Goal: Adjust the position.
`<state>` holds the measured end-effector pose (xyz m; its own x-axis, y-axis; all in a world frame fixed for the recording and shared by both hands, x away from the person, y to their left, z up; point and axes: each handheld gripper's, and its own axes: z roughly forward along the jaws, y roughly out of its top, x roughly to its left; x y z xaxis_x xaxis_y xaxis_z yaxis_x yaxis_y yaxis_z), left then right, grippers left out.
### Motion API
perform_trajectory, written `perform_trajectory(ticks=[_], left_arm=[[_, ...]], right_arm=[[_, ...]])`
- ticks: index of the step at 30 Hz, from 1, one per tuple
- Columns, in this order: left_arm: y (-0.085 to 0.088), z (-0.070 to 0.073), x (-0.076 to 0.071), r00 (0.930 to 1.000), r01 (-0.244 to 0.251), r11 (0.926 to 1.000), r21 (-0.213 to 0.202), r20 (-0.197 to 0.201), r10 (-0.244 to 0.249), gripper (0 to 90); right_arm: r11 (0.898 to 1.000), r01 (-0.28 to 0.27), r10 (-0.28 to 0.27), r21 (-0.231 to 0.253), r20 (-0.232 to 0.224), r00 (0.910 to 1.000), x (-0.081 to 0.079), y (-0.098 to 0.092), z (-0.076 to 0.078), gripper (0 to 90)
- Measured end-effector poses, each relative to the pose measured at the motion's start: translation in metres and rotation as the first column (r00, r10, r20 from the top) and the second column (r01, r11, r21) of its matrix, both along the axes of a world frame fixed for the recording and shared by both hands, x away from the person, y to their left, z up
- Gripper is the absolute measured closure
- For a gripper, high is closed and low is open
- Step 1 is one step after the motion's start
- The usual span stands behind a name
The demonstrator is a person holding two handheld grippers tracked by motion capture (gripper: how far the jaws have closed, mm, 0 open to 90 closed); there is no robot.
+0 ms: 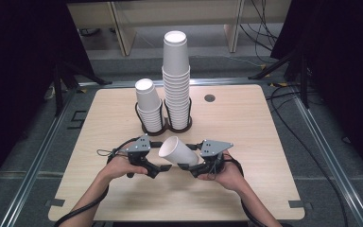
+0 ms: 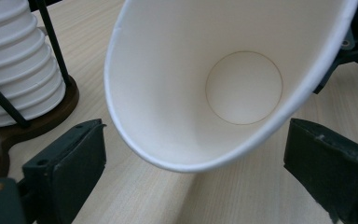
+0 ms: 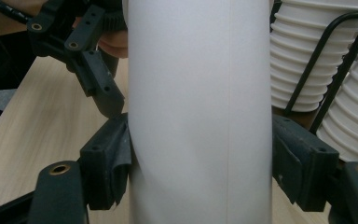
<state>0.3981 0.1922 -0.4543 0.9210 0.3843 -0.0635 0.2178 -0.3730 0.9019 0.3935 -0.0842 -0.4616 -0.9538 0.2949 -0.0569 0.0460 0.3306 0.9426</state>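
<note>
table (image 1: 246, 189): light wood top, bare across the front; work goes on near its middle, just ahead of the person's hands.
tall stack (image 1: 176, 80): white paper cups nested high in the right ring of the holder; prob. where the loose cup belongs or came from, can't tell which.
short stack (image 1: 149, 105): fewer cups, leaning a bit, in the left ring, just beside the tall 1.
holder (image 1: 166, 126): dark wire 2-ring stand w/ brown base, behind the grippers.
cup (image 1: 178, 151): 1 single white cup, off the table, tilted on its side between the 2 grippers, mouth toward the left gripper, base end toward the right.
right gripper (image 3: 200, 154): pads pinch the cup's wall on both sides; paper dents slightly at 1 pad. Carries the cup alone.
left gripper (image 2: 193, 168): jaws spread wide, 1 each side of the cup's rim, no pad touching; looks straight into the cup.
done: 1 cup separated and held in air.
left: judging by the pose, a hand-over or 2-handed grip not yet made; then cup to be placed or stacked. Early-to-mid stage.
</note>
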Motion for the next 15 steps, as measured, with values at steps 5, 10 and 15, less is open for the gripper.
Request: perform_trajectory(ticks=[5,10,15], left_arm=[[0.0014,0.0001,0.0025,0.9999,-0.006,0.9980,-0.063,-0.015,0.005,5.5],[0.0028,0.0034,0.0029,0.9996,-0.014,0.9954,-0.095,-0.025,0.012,5.8],[0.0020,0.0045,0.0036,0.9995,-0.016,0.9918,-0.126,-0.028,0.013,5.8]], right_arm=[[1.000,0.017,-0.017,0.014,-0.005,0.9998,0.0006,-0.0006,-0.0002,27.8],[1.000,0.013,-0.013,0.026,-0.008,0.9999,0.0007,-0.0014,0.0009,27.7],[1.000,0.019,-0.019,0.022,-0.010,0.9998,0.0007,-0.0014,0.0016,27.7]])
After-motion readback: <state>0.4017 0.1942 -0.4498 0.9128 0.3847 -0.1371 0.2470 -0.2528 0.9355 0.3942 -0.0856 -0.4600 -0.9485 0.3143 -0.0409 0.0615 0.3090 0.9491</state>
